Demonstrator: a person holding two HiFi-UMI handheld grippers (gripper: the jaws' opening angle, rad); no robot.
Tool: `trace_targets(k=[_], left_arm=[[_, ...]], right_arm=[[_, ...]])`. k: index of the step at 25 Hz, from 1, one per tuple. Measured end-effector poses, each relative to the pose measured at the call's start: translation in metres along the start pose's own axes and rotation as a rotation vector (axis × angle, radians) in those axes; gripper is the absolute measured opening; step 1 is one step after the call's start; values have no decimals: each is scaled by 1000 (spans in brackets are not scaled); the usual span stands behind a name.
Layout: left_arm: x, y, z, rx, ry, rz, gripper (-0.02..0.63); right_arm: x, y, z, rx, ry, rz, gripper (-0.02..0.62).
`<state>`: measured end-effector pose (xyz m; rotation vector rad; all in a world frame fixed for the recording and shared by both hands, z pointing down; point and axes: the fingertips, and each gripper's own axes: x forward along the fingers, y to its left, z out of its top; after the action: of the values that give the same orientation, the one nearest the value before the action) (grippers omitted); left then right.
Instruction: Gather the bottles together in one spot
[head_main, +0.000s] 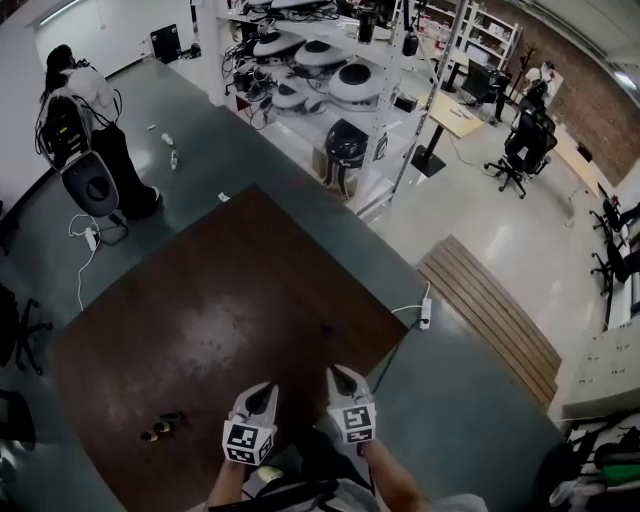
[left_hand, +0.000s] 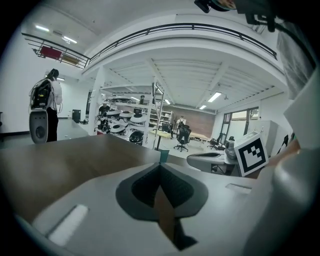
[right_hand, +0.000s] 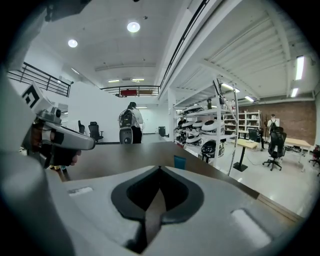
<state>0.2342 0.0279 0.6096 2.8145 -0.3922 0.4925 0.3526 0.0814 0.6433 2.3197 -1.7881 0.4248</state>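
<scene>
A large open lab or workshop: shelves (head_main: 310, 60) of round white machines (head_main: 357, 82), a desk (head_main: 455, 115), office chairs (head_main: 522, 150), a brick wall (head_main: 585, 85), a railed gallery (left_hand: 175, 30) overhead.

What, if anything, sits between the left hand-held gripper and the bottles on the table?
Nothing visible does. The bottles lie in a small cluster on the brown table, to the left of the left hand-held gripper, with only bare tabletop between them. Its jaws are shut and empty.
</scene>
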Motion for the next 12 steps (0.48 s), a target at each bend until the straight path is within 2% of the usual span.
trace_targets(k=[12], left_arm=[[50,1,-12,-6,51,-58,0]], right_arm=[[37,-30,-14,28,25,-10,2]])
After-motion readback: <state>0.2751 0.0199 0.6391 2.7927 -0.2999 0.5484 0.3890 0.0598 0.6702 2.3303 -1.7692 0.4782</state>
